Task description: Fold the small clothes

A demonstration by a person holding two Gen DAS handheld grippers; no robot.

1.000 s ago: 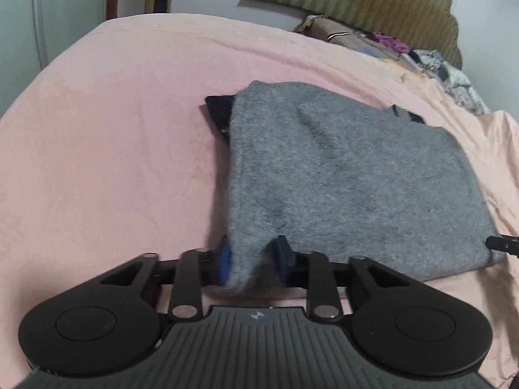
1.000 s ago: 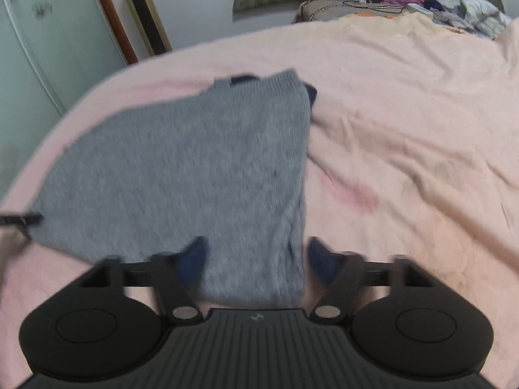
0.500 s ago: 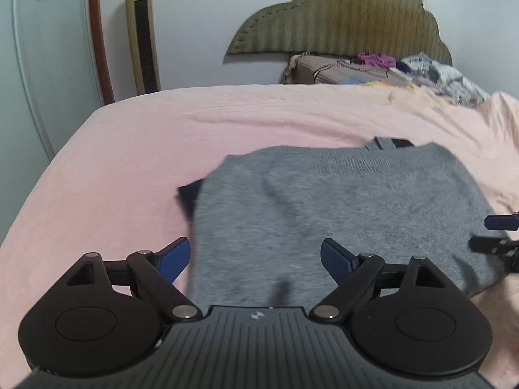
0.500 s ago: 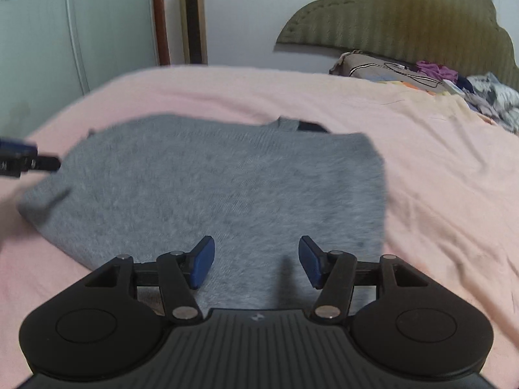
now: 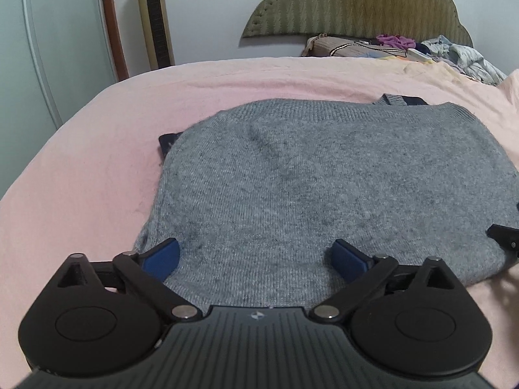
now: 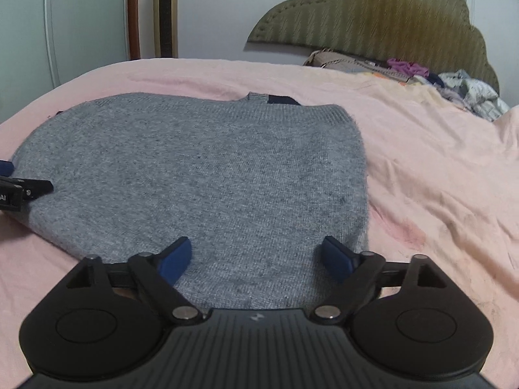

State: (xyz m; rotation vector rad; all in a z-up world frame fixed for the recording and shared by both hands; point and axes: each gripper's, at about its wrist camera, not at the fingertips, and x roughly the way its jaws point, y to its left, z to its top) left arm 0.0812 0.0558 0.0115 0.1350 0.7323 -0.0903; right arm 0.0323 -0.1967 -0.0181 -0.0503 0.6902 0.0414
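Pink bedsheet (image 5: 97, 168) (olive headboard (image 5: 356, 3) behind).

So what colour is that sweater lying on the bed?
Heathered grey knit sweater, with dark navy trim at its edges; clearest in the left wrist view.

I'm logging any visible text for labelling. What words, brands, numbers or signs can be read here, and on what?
"AI": white letters on the left gripper body at the right wrist view's left edge; possibly cut off.
Small white logo mark, no letters, on the right gripper housing, and likewise on the left one.
Tower fan top panel: markings too small to read.
Grey sweater: no text.
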